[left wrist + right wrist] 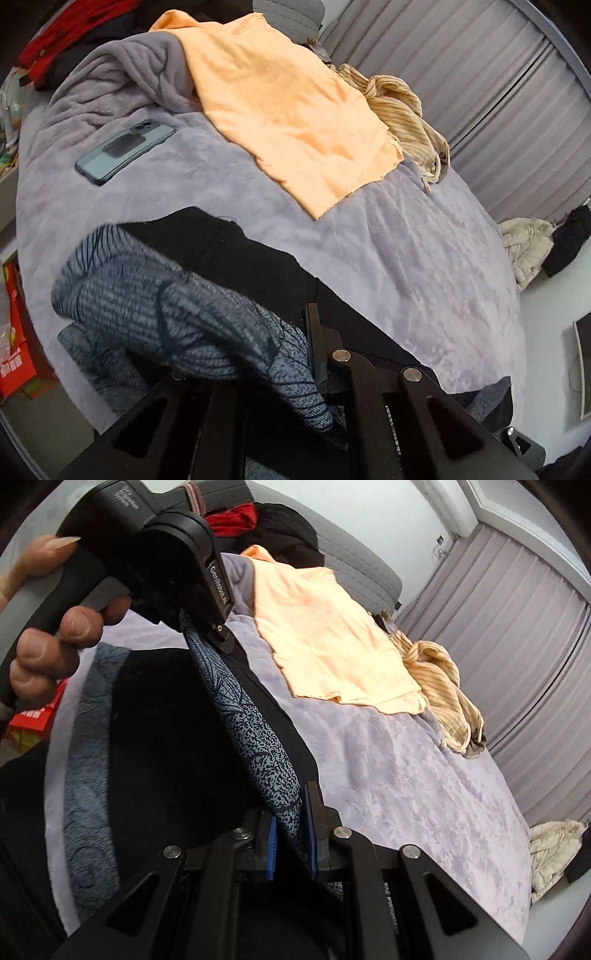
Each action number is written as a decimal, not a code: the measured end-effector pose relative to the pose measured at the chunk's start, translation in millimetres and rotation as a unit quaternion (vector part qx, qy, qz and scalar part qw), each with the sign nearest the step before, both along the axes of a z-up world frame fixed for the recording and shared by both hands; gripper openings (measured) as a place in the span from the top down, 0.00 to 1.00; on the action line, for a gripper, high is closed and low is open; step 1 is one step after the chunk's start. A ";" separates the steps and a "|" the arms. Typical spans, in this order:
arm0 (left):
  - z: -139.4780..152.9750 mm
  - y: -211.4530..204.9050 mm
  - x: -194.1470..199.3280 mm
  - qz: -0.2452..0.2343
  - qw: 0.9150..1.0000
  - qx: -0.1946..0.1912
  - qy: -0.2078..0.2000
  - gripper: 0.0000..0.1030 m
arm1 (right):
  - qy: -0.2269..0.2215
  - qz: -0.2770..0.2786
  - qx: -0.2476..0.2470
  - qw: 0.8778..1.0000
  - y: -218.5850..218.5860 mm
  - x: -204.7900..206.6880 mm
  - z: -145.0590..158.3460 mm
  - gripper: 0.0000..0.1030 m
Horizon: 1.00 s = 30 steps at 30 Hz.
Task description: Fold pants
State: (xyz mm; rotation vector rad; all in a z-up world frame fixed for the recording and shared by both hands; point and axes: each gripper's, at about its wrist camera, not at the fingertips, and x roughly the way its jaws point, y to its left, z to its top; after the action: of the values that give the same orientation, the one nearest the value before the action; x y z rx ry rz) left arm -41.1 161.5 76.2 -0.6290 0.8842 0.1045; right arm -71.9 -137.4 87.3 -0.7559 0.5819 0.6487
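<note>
The pants are grey-blue patterned fabric with black panels, held up over the near side of the bed. My left gripper is shut on a bunched fold of the pants, which drapes over its left finger and hides it. In the right wrist view my right gripper is shut on a taut edge of the pants. That edge runs up to the left gripper, held by a hand at the upper left. The black part of the pants hangs below between them.
The bed has a lilac plush blanket. On it lie an orange cloth, a beige striped garment and a phone. Red clothing is piled at the head. A cream jacket lies by the curtain.
</note>
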 end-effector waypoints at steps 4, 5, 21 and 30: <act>-26.1 15.6 -39.0 -0.012 1.000 -0.001 0.008 0.91 | 0.014 0.026 -0.018 0.999 21.3 -43.2 -21.7 0.86; -36.2 20.3 -46.8 -0.014 1.000 -0.002 0.013 0.91 | 0.019 0.029 -0.021 0.999 25.8 -50.4 -28.4 0.86; -49.3 73.2 -123.0 -0.011 0.999 -0.041 -0.025 0.68 | 0.022 0.027 -0.049 0.998 46.0 -93.5 -53.4 0.50; -5.0 31.8 -77.2 -0.077 0.993 0.028 -0.080 0.53 | 0.085 -0.040 0.110 0.989 23.0 -53.3 0.0 0.30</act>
State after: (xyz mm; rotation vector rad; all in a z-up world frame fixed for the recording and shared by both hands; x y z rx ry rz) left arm -118.3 193.3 71.2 -0.5081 0.7699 -0.0595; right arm -125.3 -114.4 87.2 -0.4707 0.6810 0.6952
